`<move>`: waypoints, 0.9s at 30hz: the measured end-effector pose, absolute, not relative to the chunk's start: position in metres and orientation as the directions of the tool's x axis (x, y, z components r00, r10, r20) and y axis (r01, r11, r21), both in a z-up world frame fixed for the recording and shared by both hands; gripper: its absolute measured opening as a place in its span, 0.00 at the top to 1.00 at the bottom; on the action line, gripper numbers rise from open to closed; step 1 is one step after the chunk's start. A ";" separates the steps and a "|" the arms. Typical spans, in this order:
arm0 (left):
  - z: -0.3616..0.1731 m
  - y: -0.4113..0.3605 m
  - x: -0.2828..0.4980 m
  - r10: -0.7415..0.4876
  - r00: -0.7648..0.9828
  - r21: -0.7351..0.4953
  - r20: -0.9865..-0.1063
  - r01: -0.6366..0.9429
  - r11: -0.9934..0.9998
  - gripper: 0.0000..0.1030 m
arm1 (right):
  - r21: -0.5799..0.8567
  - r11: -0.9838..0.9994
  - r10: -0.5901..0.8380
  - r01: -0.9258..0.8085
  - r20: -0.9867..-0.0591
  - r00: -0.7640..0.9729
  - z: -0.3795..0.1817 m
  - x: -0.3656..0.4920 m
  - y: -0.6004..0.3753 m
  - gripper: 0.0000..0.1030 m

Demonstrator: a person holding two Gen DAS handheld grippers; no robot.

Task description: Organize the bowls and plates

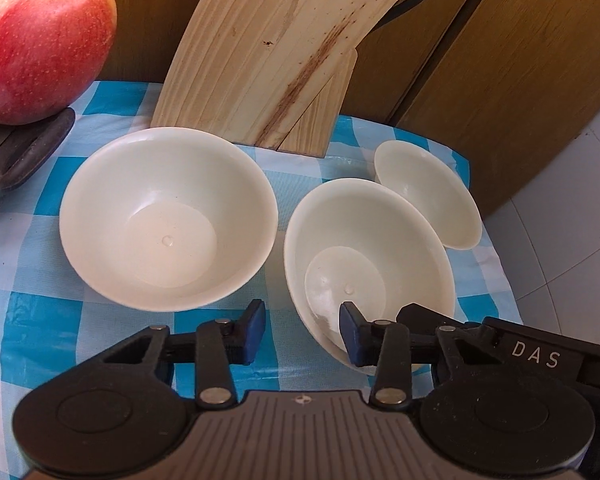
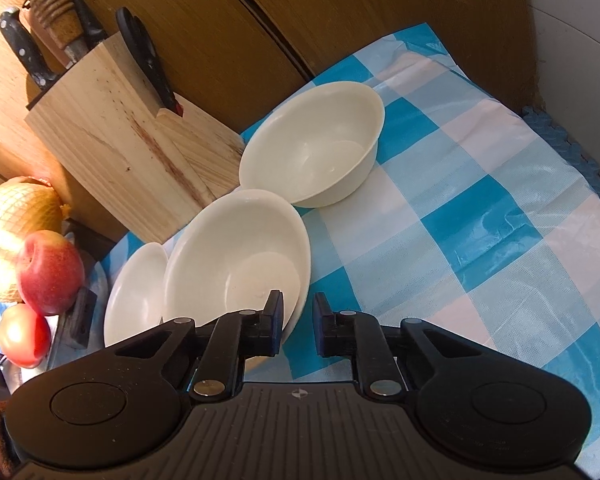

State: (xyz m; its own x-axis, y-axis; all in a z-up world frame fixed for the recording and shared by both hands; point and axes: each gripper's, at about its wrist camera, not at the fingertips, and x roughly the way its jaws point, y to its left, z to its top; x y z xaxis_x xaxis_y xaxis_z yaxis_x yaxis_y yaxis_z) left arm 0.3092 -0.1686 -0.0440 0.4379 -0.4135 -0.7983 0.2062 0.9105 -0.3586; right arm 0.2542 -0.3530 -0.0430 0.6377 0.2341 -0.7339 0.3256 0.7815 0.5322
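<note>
Three white bowls stand on the blue-checked cloth (image 1: 40,320). The left bowl (image 1: 168,216) (image 2: 136,292) sits flat near the apple. The middle bowl (image 1: 368,256) (image 2: 236,256) is tilted, its near rim pinched between my right gripper's (image 2: 299,322) fingers, one finger inside the bowl and one outside. That gripper's body (image 1: 536,354) shows at the right of the left wrist view. The third bowl (image 1: 428,192) (image 2: 312,152) rests by the knife block. My left gripper (image 1: 302,330) is open and holds nothing, low between the left and middle bowls.
A wooden knife block (image 1: 268,52) (image 2: 132,140) with knives leans against brown cabinet doors behind the bowls. A red apple (image 1: 44,40) (image 2: 50,272), a tomato (image 2: 22,334) and a netted yellow fruit (image 2: 12,216) sit at the left. The cloth (image 2: 480,220) lies bare to the right.
</note>
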 end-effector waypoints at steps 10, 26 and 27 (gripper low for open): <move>-0.039 -0.177 0.303 -0.417 0.432 -0.335 -0.800 0.254 0.907 0.76 | 0.513 0.807 0.247 0.292 -0.743 0.623 -0.035 0.244 -0.347 0.83; -0.022 -0.166 0.247 -0.365 0.411 -0.251 -0.835 0.305 0.919 0.78 | 0.503 0.837 0.316 0.215 -0.766 0.559 -0.024 0.199 -0.338 0.82; -0.021 -0.166 0.245 -0.365 0.408 -0.251 -0.837 0.307 0.918 0.78 | 0.505 0.837 0.321 0.211 -0.765 0.559 -0.023 0.195 -0.337 0.82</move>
State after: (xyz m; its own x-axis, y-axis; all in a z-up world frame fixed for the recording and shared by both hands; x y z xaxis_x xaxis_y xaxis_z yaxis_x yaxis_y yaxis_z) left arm 0.2451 -0.1660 -0.0209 0.4076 -0.3649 -0.8371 0.3069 0.9181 -0.2508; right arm 0.1952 -0.3374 -0.0226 0.5590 0.3209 -0.7645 0.2105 0.8369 0.5052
